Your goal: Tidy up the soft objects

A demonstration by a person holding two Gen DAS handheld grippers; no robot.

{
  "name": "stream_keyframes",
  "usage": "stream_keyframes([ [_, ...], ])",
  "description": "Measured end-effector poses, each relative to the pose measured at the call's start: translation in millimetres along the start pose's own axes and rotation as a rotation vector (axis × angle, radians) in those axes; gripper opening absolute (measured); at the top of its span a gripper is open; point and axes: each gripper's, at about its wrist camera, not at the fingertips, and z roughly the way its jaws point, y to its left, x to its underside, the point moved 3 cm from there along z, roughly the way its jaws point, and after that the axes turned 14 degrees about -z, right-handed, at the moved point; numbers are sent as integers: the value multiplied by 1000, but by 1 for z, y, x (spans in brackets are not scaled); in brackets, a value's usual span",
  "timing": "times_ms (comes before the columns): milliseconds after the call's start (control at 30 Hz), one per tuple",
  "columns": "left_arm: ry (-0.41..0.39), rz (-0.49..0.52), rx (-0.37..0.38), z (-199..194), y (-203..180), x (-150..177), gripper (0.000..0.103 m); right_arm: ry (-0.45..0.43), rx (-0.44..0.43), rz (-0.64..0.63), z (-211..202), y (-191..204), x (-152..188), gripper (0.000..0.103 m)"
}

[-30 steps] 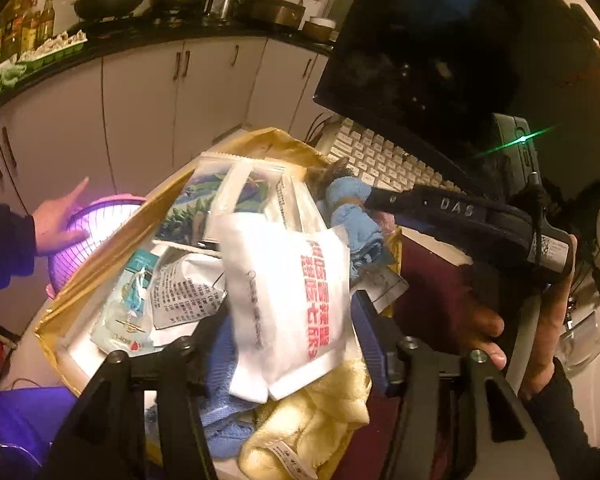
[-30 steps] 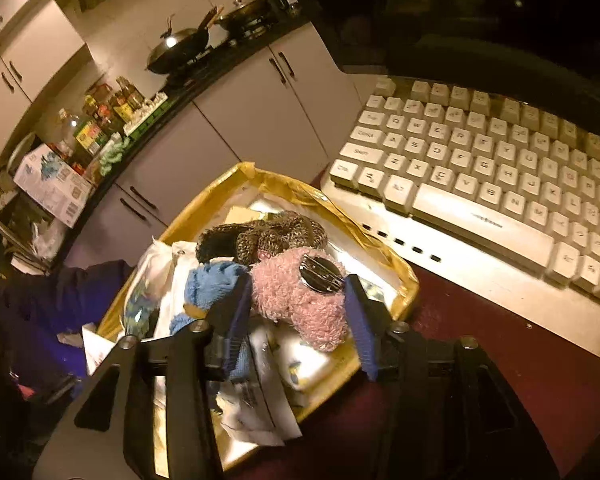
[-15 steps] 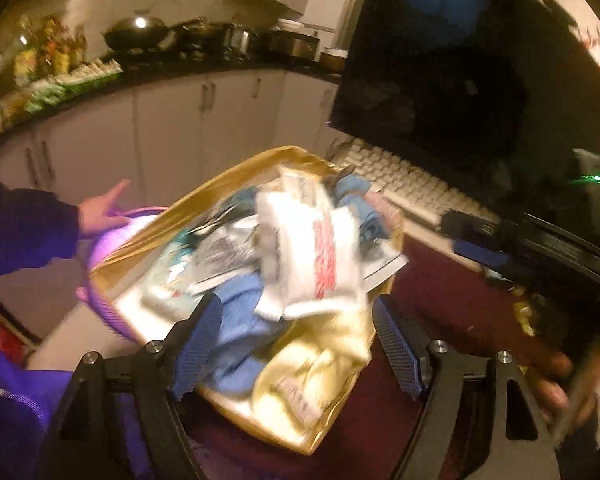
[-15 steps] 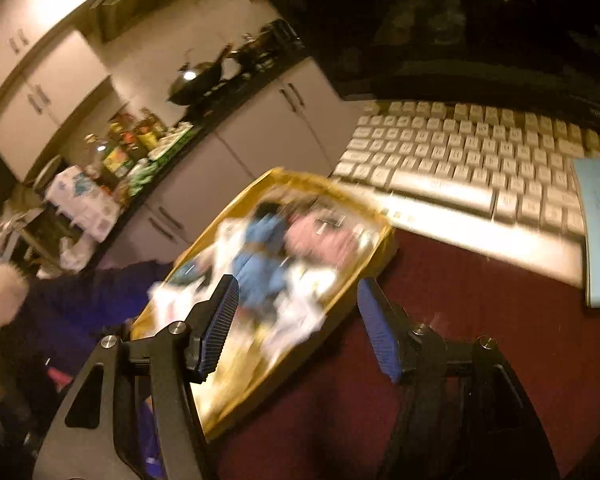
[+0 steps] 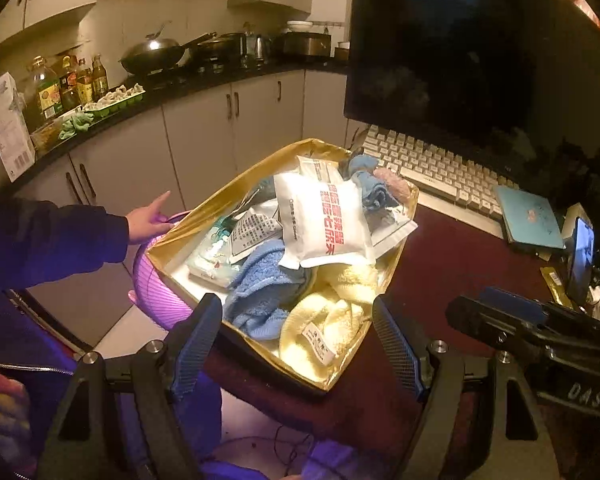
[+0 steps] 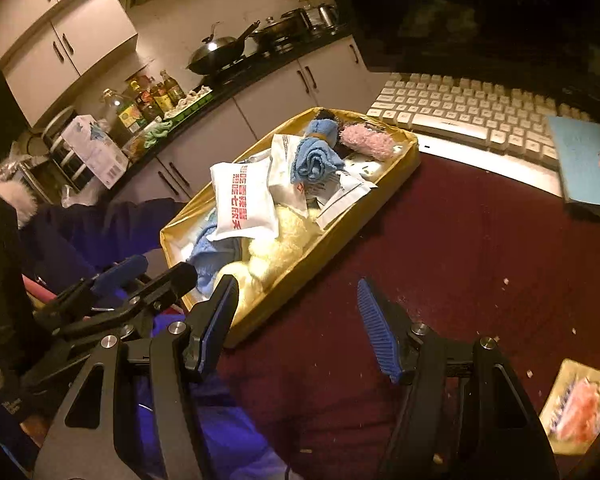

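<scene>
Dark red tabletop [image 6: 440, 248] | gold tray [image 5: 388, 280] of towels and packets ahead of my left gripper [image 5: 300, 344] | both my left and right gripper [image 6: 296, 320] spread wide, empty.

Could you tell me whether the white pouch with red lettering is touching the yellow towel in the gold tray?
Touching. The left wrist view shows the white pouch lying with its lower edge on the yellow towel.

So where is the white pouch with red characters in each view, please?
Left wrist view: the white pouch with red characters lies in the picture's centre, on top of the pile in the gold tray.
Right wrist view: the pouch sits left of centre, at the tray's middle.
Shared landmark: the white keyboard beyond the tray.
</scene>
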Motion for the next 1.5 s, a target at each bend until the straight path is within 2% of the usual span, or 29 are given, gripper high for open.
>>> stream_keyframes([
  [200, -3, -11, -42, -4, 0, 6, 78, 16, 13, 18, -3, 1, 8, 63],
  [333, -13, 21, -55, -7, -7, 11, 78, 0, 24, 22, -5, 0, 9, 63],
  [933, -19, -6, -79, -9, -2, 12, 78, -10, 29, 7, -10, 5, 8, 63],
  [1500, -7, 28, -89, -6, -16, 12, 78, -11, 18, 36, -15, -7, 10, 63],
])
